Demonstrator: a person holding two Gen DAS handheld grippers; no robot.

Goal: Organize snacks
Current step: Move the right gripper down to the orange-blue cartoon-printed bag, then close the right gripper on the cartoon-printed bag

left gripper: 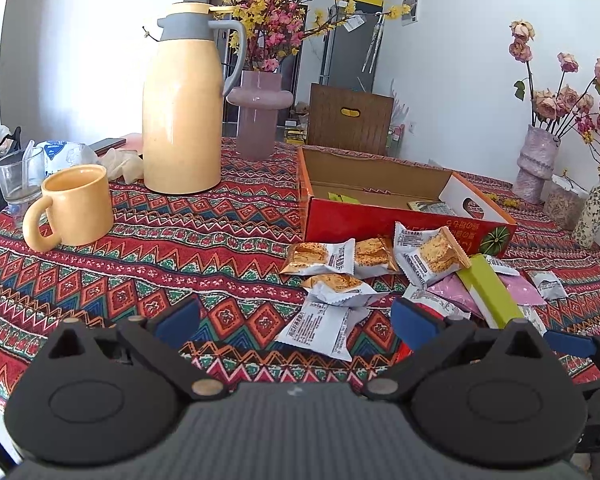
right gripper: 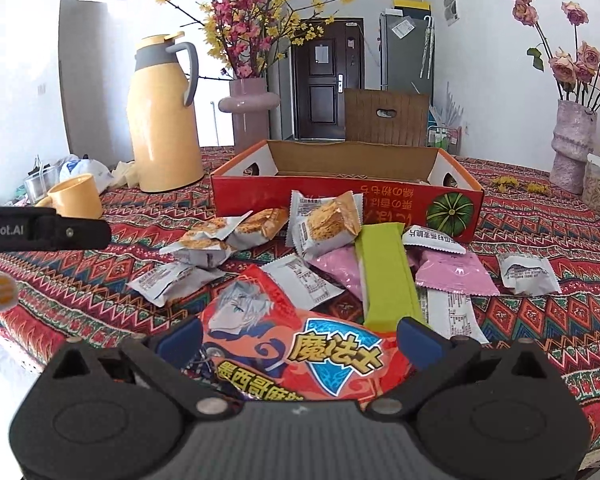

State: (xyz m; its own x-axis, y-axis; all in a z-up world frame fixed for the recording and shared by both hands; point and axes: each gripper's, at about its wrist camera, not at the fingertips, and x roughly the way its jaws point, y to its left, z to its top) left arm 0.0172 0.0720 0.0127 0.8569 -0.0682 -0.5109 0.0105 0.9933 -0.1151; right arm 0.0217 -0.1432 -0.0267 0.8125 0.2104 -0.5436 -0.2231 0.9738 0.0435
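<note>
Both claws hover low over the patterned tablecloth (left gripper: 148, 276), each with its blue-padded fingers spread wide apart and nothing between them clamped. The right gripper (right gripper: 300, 336) hangs just above a large red snack bag (right gripper: 300, 344) with a cartoon figure on it; the bag lies between and under the fingers, though I cannot tell if either pad touches it. Just ahead of that claw sits the loose heap of snacks: a green bar (right gripper: 384, 276), pink packets (right gripper: 452, 274), and white cracker packets (right gripper: 324, 224). Beyond the heap stands the open red cardboard box (right gripper: 340, 196), a few items already inside. The left gripper (left gripper: 296, 316) has a white packet (left gripper: 320, 328) lying face down just beyond its fingertips, more cracker packets (left gripper: 320, 258) farther ahead, and the box (left gripper: 380, 220) ahead to its right. A yellow mug (left gripper: 80, 204) and yellow thermos (left gripper: 180, 108) stand well off to its left.
</note>
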